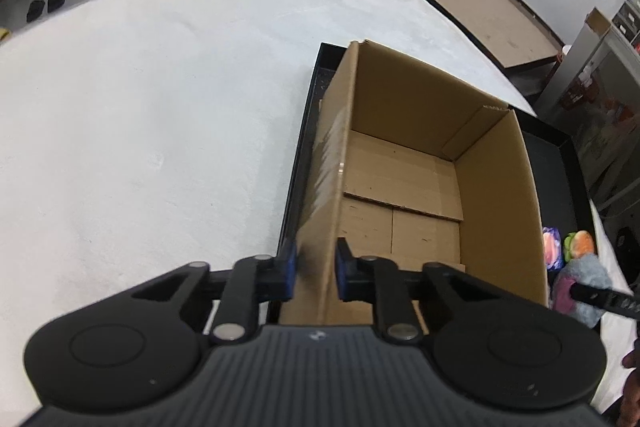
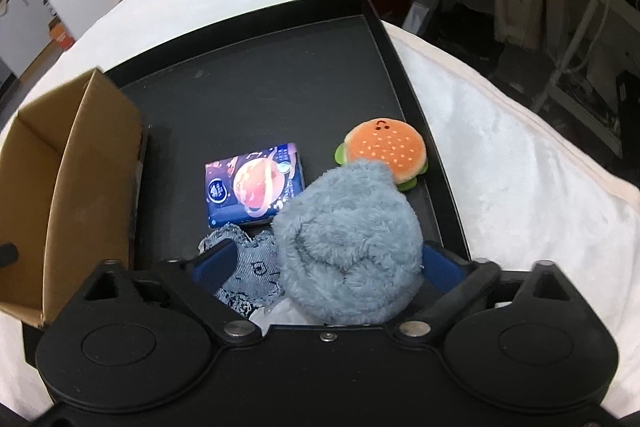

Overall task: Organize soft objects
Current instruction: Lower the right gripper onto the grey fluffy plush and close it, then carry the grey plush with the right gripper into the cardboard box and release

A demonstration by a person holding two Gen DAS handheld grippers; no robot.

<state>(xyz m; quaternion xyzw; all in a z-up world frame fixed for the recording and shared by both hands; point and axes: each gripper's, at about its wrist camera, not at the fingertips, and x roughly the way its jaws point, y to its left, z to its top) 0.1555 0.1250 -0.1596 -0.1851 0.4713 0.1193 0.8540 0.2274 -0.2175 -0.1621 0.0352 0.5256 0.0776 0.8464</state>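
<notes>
Left gripper [image 1: 316, 273]: it was clenched on the near left wall of the cardboard box [image 1: 404, 187], one blue pad outside the wall and one inside, both pressed against the cardboard.
Right gripper [image 2: 326, 263]: its jaws were spread wide around the fluffy blue-grey plush [image 2: 348, 243]; the blue pads [image 2: 216, 263] were seen at either side of it, and a firm press on the plush could not be told, so it was taken as released.
Cardboard box: it was stood open-topped and empty in the left part of the black tray [image 2: 280, 87], its flaps folded flat on the bottom.
Black tray: it was laid on a white fleecy cover [image 1: 140, 127] over the desk.
Fluffy blue-grey plush: it was found in the near right part of the tray, lying partly over a denim-patterned cloth piece [image 2: 248, 267].
Burger plush [image 2: 382, 151]: it was seen just behind the blue-grey plush, near the right rim of the tray.
Tissue pack with planet print [image 2: 254, 185]: it was laid flat on the tray between the box and the burger plush.
White item under the blue-grey plush: too hidden to be named.
</notes>
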